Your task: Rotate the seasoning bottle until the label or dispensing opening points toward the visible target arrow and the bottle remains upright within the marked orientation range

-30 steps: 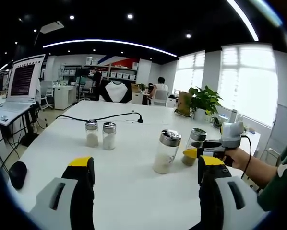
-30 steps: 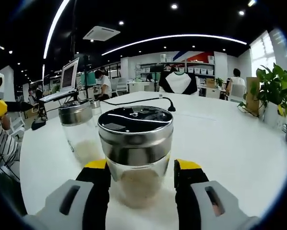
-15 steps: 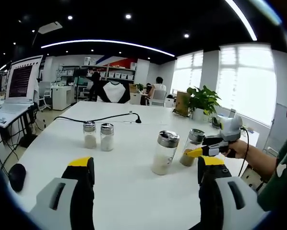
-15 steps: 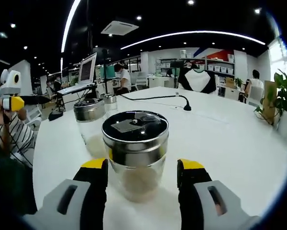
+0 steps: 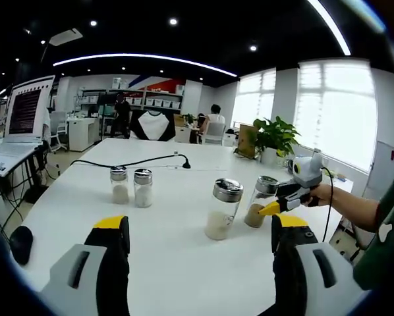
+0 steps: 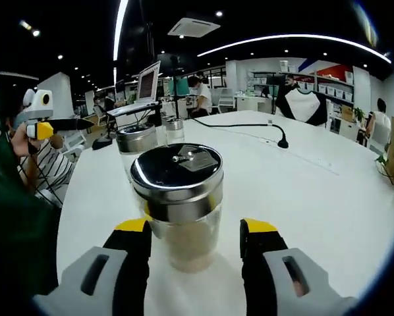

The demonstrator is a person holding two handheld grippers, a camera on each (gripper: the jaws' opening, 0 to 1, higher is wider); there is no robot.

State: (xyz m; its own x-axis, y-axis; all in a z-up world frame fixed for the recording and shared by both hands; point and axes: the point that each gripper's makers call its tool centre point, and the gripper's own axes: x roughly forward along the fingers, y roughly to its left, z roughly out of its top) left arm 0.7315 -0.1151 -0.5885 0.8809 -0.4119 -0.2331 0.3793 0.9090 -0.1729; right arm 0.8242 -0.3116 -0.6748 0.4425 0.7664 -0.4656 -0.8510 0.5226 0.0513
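A glass seasoning bottle [image 6: 177,197] with a steel lid stands upright on the white table [image 6: 302,191], holding pale powder. My right gripper [image 6: 196,227] is open and straddles it, with a gap showing beside the right jaw. The lid's flap [image 6: 194,158] lies toward the far side. In the left gripper view that same bottle [image 5: 261,201] sits at the right with the right gripper [image 5: 271,207] at it, held by a hand. A second bottle [image 5: 223,209] stands just left of it. My left gripper [image 5: 200,227] is open over bare table.
Two small shakers [image 5: 131,186] stand further left. A black cable [image 5: 138,162] crosses the far table, and a mouse [image 5: 9,243] lies near the left edge. A potted plant [image 5: 276,138] is beyond. The left gripper [image 6: 58,125] shows at the left, above a striped sleeve.
The right gripper has swung round the bottle, so the lid flap now sits farther back and right in its view. The left gripper view has drawn back slightly.
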